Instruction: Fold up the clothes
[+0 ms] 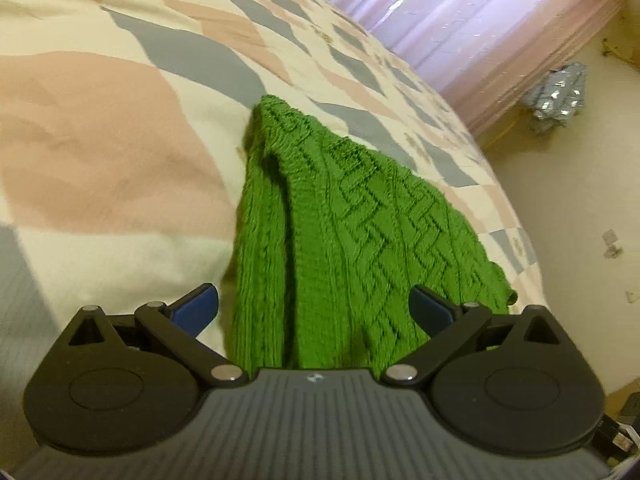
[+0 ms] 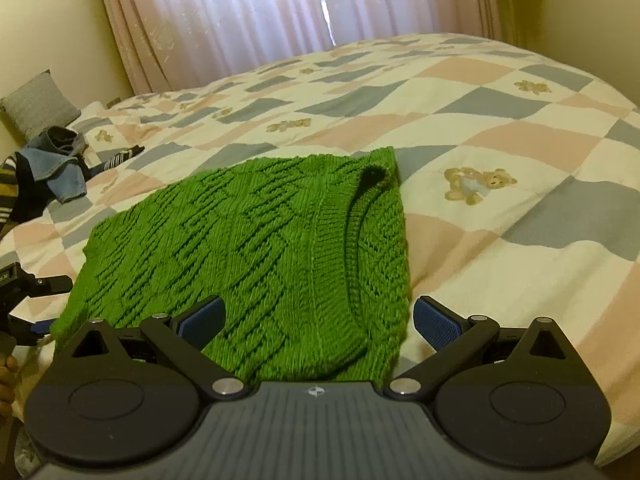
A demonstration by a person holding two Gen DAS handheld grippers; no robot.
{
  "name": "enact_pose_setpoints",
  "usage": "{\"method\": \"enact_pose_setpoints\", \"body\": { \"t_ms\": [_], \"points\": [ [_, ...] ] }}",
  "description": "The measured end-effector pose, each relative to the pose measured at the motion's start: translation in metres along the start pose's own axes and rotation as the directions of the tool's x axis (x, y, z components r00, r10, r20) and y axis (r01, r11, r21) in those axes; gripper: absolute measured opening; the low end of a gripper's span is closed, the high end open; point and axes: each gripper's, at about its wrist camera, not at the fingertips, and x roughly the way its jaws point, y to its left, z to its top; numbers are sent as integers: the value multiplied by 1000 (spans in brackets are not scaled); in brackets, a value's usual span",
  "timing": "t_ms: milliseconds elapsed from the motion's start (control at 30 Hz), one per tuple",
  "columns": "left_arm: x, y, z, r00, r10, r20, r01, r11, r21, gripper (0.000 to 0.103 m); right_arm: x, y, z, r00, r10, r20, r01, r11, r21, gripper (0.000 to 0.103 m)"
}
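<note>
A green cable-knit sweater (image 1: pixel 340 224) lies folded on the bed; it also shows in the right wrist view (image 2: pixel 248 248), with its ribbed neckline toward the right side. My left gripper (image 1: pixel 314 312) is open, its blue pads wide apart just above the sweater's near end, holding nothing. My right gripper (image 2: pixel 318 322) is open too, its pads spread over the sweater's near edge by the neckline. The left gripper's fingers (image 2: pixel 36 304) show at the left edge of the right wrist view, beside the sweater's left corner.
The bed has a patchwork quilt (image 2: pixel 500 140) with pink, grey and cream squares and teddy bears. A pile of denim and striped clothes (image 2: pixel 44 168) lies at the bed's left, by a grey cushion (image 2: pixel 38 104). Curtains (image 2: pixel 240 20) hang behind. Floor with a silver bag (image 1: pixel 560 96) lies beside the bed.
</note>
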Motion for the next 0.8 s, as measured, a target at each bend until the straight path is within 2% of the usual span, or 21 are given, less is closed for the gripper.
{"method": "enact_pose_setpoints", "body": {
  "t_ms": [167, 233, 367, 467, 533, 567, 600, 667, 700, 733, 800],
  "points": [
    [12, 6, 9, 999, -47, -27, 47, 999, 15, 98, 9, -2, 4, 1000, 4, 11, -5, 1000, 17, 102],
    [15, 6, 9, 998, -53, -32, 54, 998, 18, 95, 13, -4, 5, 1000, 4, 11, -4, 1000, 21, 101],
    [20, 6, 11, 998, -47, -39, 48, 999, 10, 69, 20, -7, 8, 1000, 11, 8, -11, 999, 34, 92],
    [21, 5, 10, 998, -47, -35, 47, 999, -7, 67, 25, -9, 11, 1000, 21, 3, -22, 999, 46, 79],
    [22, 3, 10, 998, -51, -40, 51, 999, -18, 59, 27, -10, 11, 1000, 26, 3, -26, 999, 44, 68],
    [21, 2, 10, 998, -44, -43, 43, 999, -21, 49, 28, -11, 11, 999, 36, -1, -36, 999, 39, 55],
    [21, 0, 10, 998, -33, -45, 31, 999, -26, 33, 30, -12, 11, 999, 51, -11, -50, 998, 36, 45],
    [20, -5, 12, 998, -28, -51, 26, 999, -32, 21, 37, -13, 8, 998, 51, -40, -51, 999, 19, 38],
    [19, -9, 14, 998, -26, -52, 24, 999, -32, 20, 42, -14, 6, 997, 46, -59, -45, 999, 13, 37],
    [18, -16, 16, 999, -7, -47, 7, 1000, -12, 19, 45, -17, 4, 997, 44, -69, -43, 999, 17, 37],
    [11, -42, 20, 999, 49, -22, -47, 995, 86, 18, 47, -23, 2, 996, 55, -73, -53, 998, 41, 37]
  ]
}}
